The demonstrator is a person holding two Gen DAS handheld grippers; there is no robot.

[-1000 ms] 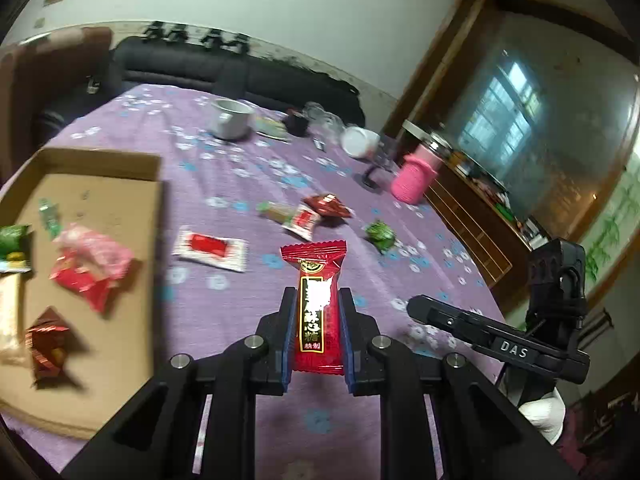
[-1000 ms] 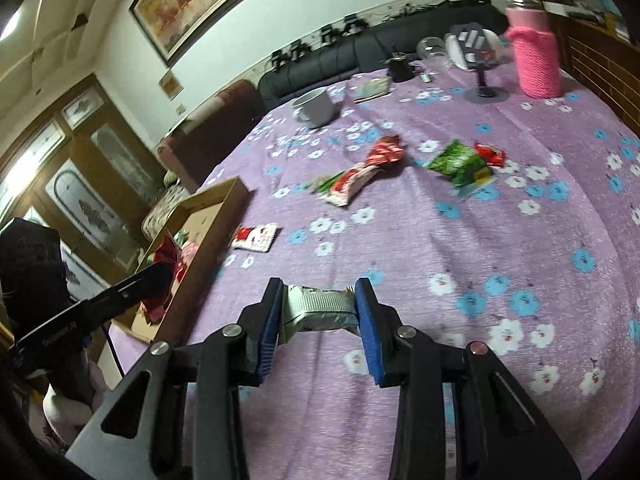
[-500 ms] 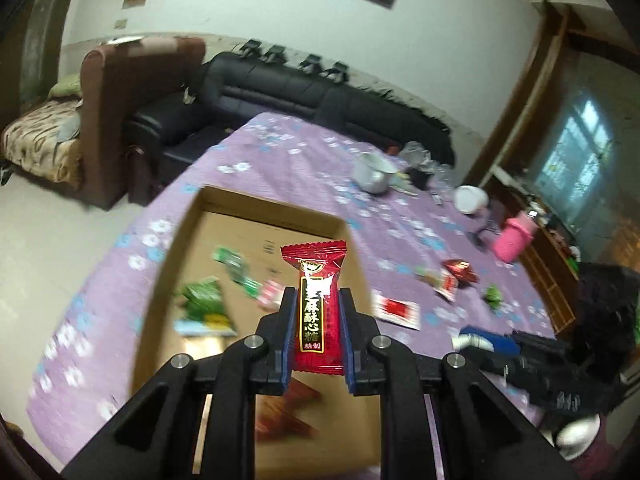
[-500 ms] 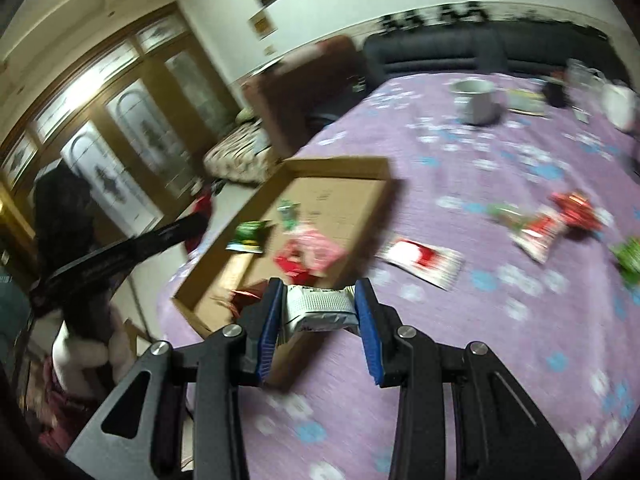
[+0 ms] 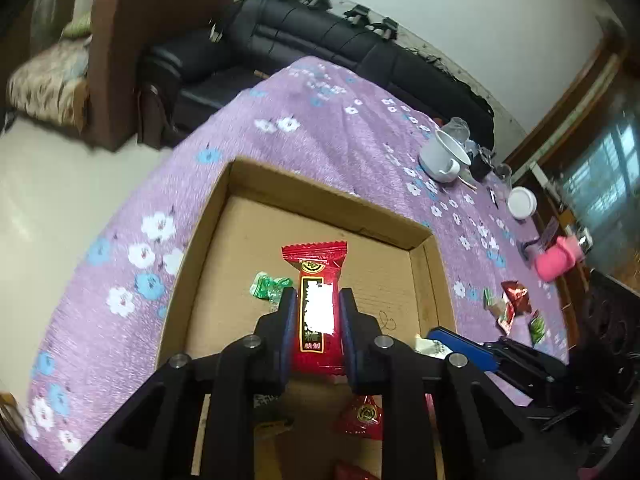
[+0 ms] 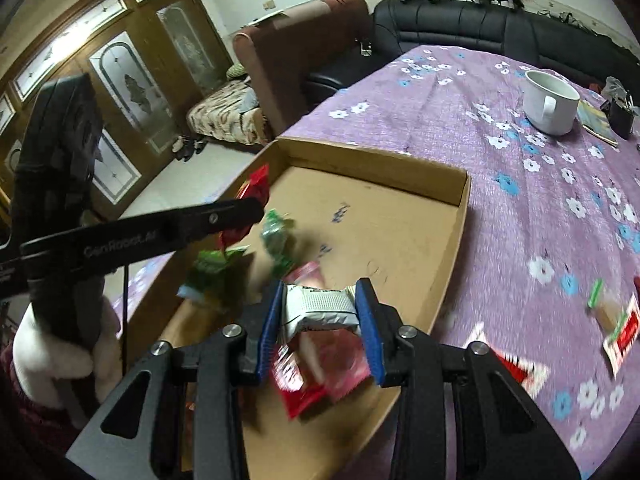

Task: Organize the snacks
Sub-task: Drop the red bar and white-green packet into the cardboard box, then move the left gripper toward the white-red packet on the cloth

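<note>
Purple flowered tablecloth (image 5: 328, 128); shallow cardboard tray (image 5: 320, 196) set near its corner, several wrapped snacks already inside.

Left gripper (image 5: 318, 320) is held over the tray, fingers clamped on an upright red candy packet (image 5: 316, 304).

Right gripper (image 6: 320, 320) is held over the tray's near end, a silver-white packet (image 6: 320, 306) pinched between its blue pads (image 6: 270, 320); its jaws have just been easing apart.

Risks, as judged: the silver packet may be let slip early; both grippers are crowded close together and could be knocked. Loose snacks (image 6: 618, 328) remain on the cloth.

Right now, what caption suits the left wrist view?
Hand-held gripper holding a red candy packet above the cardboard tray.
</note>
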